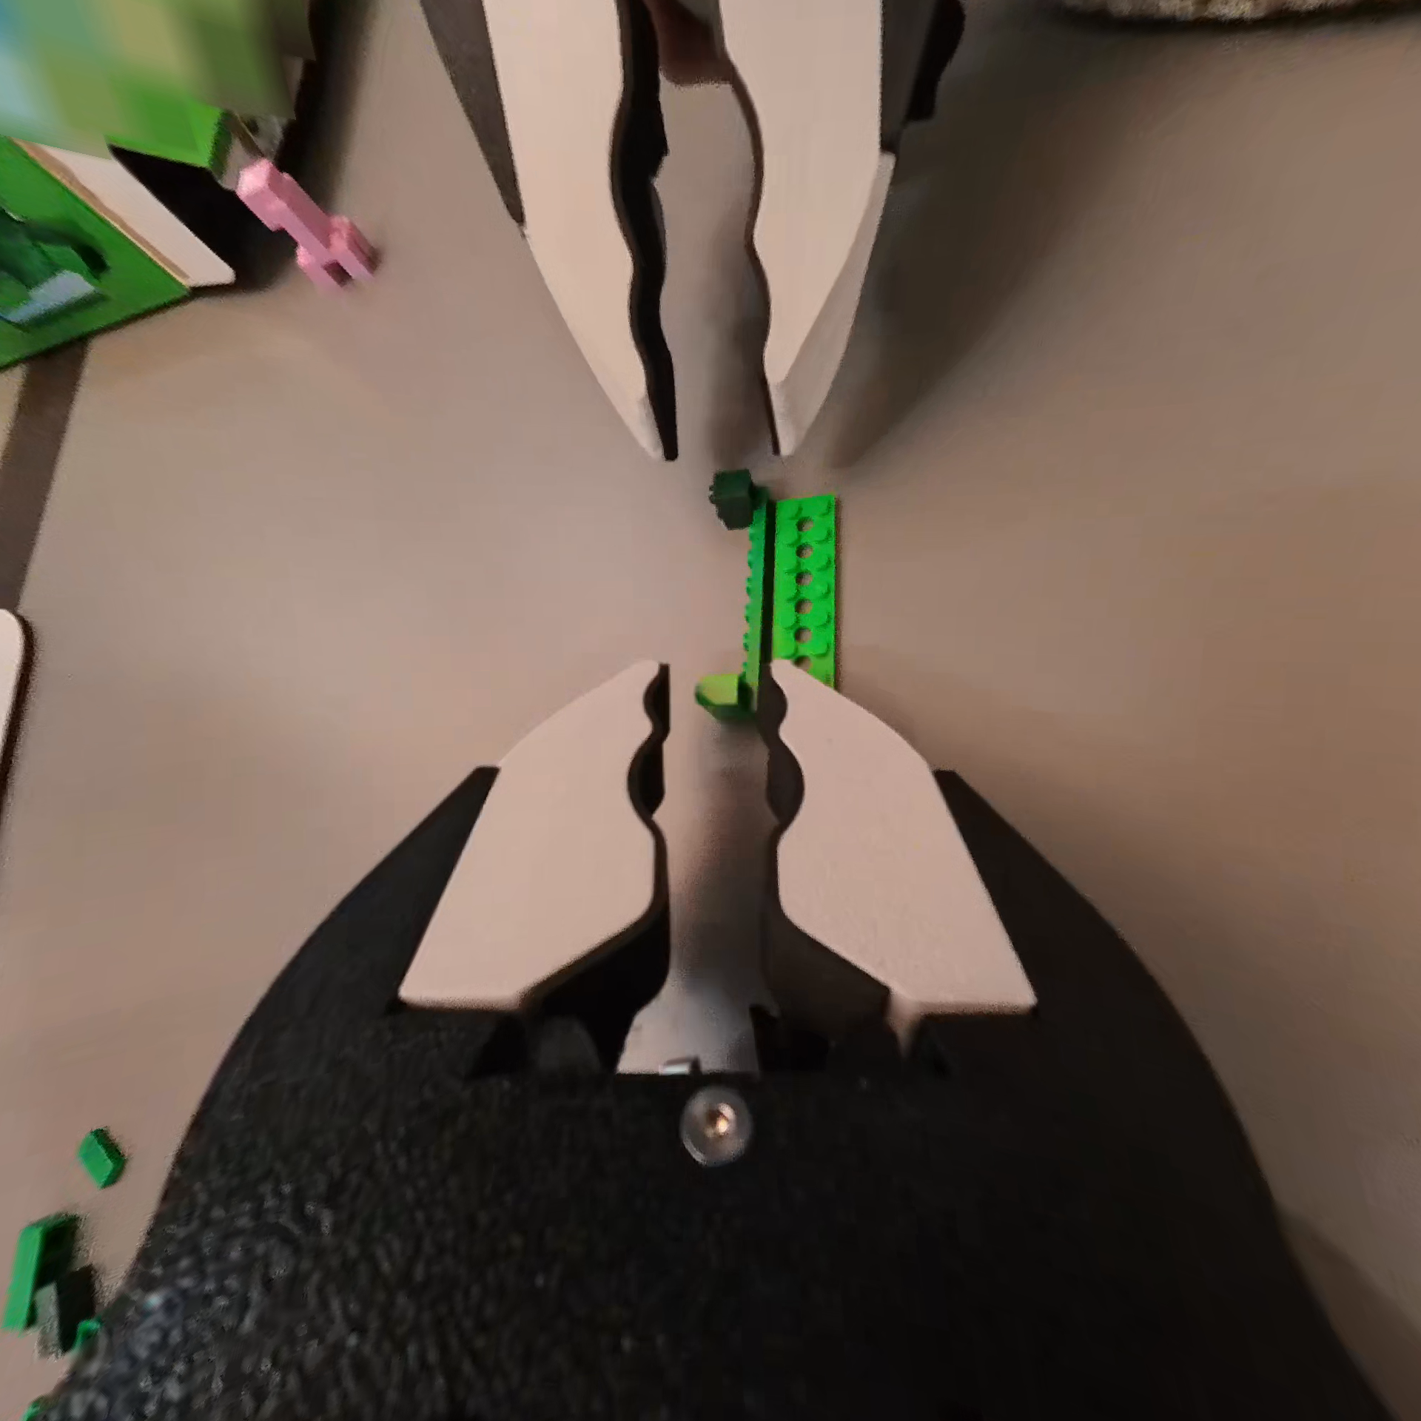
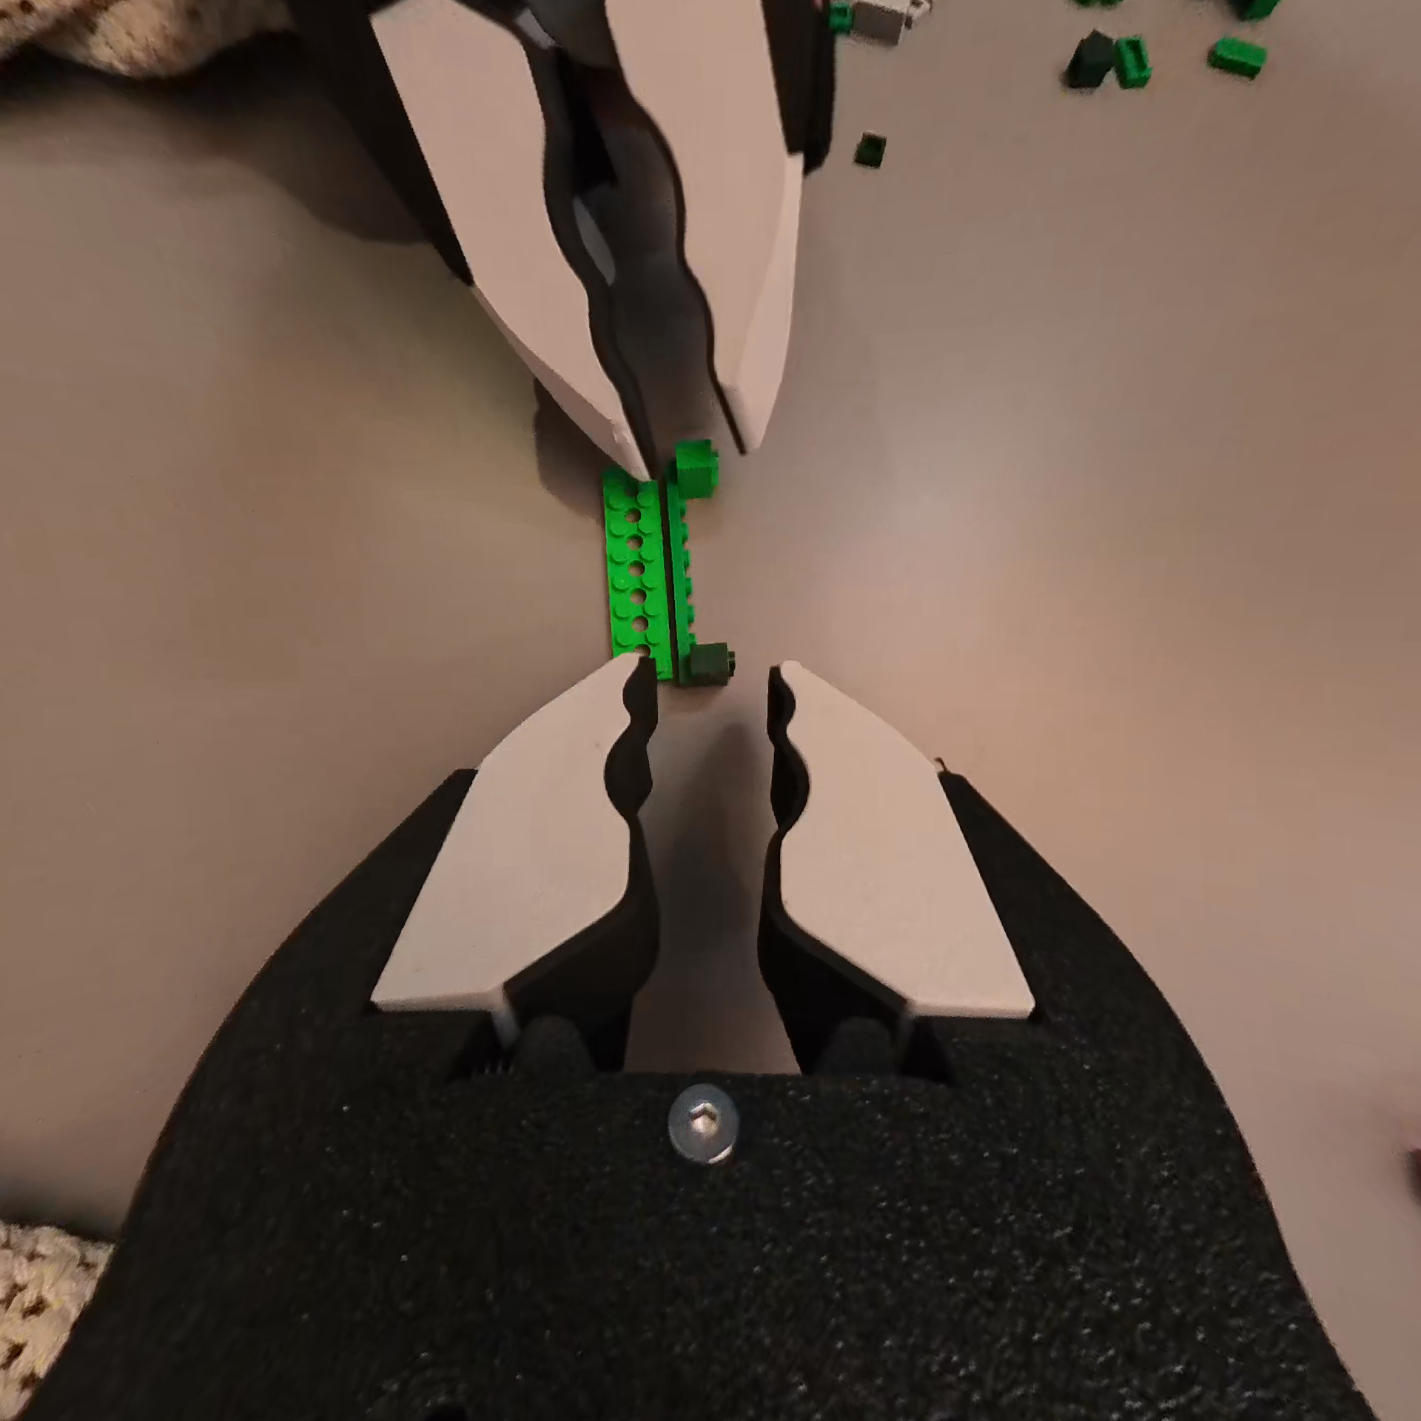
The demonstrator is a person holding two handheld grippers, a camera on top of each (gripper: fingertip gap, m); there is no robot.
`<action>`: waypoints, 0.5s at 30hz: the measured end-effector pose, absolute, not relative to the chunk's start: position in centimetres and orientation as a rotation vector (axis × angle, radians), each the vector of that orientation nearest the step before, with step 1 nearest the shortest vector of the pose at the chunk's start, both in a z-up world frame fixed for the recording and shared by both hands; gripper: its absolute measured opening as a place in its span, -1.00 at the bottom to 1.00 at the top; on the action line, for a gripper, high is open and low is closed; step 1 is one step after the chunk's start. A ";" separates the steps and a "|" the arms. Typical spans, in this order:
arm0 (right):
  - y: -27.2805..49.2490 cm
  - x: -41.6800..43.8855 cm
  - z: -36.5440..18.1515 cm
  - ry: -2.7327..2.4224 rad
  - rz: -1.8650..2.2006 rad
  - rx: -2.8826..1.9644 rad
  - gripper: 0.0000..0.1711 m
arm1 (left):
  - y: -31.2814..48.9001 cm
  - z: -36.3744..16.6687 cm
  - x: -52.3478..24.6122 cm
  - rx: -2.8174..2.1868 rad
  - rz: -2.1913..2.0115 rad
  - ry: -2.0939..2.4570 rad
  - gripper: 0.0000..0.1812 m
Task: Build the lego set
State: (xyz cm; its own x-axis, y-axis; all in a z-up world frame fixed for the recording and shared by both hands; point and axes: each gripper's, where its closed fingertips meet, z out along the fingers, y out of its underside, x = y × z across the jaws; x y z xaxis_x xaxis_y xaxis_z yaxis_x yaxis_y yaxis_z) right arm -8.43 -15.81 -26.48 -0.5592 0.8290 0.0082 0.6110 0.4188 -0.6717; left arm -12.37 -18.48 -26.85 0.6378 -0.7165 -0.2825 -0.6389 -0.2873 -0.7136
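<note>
A bright green long plate (image 1: 803, 592) lies flat on the beige table. A second green plate (image 1: 757, 600) stands on its edge against it, with a dark green small brick (image 1: 730, 496) at the far end and a light green small brick (image 1: 719, 696) at the near end. My left gripper (image 1: 719, 677) is open, its tips on either side of the light green brick's end. My right gripper (image 1: 723, 454) faces it from the far side. In the right wrist view my right gripper (image 2: 709, 669) is open, just short of the dark green brick (image 2: 711, 663). The flat plate (image 2: 634, 569) and the left gripper (image 2: 696, 457) show beyond.
A green set box (image 1: 77, 254) and a pink piece (image 1: 307, 223) lie at the upper left. Loose green bricks (image 1: 100, 1157) lie at the lower left and also show in the right wrist view (image 2: 1130, 61). A knitted cloth (image 2: 46, 1292) lies at the table's edge. Tip to tip, the grippers are about 6 centimetres apart.
</note>
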 end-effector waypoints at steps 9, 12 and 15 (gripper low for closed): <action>-16.3 -9.0 -27.1 -2.292 1.148 -1.430 -0.67 | -18.6 -27.0 -12.7 -1.917 0.077 1.173 -0.85; -15.9 -9.0 -27.6 -2.299 1.116 -1.448 -0.70 | -18.2 -26.5 -12.7 -1.844 0.168 1.192 -0.85; -15.9 -9.2 -27.7 -2.297 1.093 -1.440 -0.77 | -18.1 -26.0 -12.5 -1.749 0.265 1.246 -0.89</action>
